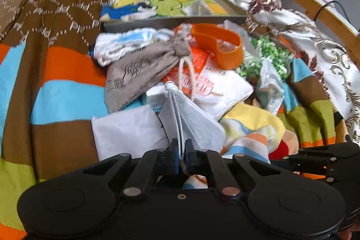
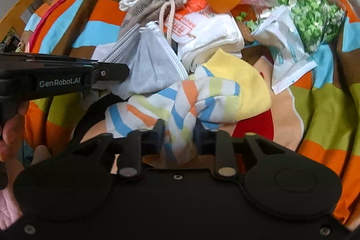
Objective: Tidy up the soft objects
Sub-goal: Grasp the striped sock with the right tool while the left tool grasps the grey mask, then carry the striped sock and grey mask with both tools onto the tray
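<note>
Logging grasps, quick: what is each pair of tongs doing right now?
Left tongs: shut on the folded grey masks.
Right tongs: shut on the striped sock.

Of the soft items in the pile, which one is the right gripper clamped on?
The striped sock, banded blue, orange and yellow-green with a yellow cuff, sits between the right gripper fingers. The grey folded face masks are in the left gripper instead.
</note>
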Available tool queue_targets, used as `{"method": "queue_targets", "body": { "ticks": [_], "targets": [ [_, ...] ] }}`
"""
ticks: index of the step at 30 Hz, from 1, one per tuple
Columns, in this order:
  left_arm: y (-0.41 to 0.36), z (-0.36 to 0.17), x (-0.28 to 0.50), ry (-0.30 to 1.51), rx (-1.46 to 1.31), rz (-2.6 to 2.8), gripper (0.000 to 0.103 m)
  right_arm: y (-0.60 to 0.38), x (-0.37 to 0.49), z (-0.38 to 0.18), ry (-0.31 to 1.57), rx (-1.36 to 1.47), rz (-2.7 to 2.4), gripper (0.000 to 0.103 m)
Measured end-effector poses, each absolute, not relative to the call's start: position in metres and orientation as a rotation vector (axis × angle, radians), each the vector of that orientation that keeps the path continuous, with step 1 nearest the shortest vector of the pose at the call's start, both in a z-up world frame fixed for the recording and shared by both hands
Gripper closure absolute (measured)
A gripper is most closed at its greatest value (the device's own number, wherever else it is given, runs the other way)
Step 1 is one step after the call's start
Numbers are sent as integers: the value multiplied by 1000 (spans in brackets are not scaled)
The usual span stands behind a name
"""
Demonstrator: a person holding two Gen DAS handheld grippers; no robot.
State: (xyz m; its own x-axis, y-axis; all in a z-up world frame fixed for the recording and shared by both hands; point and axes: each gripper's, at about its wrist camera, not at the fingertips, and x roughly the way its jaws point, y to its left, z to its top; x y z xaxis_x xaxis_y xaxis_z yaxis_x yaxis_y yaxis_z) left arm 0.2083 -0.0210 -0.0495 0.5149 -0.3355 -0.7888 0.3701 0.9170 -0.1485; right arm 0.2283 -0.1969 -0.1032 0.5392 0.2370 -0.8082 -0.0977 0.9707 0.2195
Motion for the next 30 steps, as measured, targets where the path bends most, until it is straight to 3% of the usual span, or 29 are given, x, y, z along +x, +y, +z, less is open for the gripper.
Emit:
{"method": "queue_targets", "body": {
  "ticks": [5,17,30],
  "targets": [
    [-28,-33,189,855,98,-422,99,-193,219,-93,931,135,192,92],
    [-38,0,151,608,181,-422,99,-211,186,-56,763,152,142,94],
    [-28,25,141,447,112,-395,99,-230,147,-15,508,106,89,96]
  ]
}}
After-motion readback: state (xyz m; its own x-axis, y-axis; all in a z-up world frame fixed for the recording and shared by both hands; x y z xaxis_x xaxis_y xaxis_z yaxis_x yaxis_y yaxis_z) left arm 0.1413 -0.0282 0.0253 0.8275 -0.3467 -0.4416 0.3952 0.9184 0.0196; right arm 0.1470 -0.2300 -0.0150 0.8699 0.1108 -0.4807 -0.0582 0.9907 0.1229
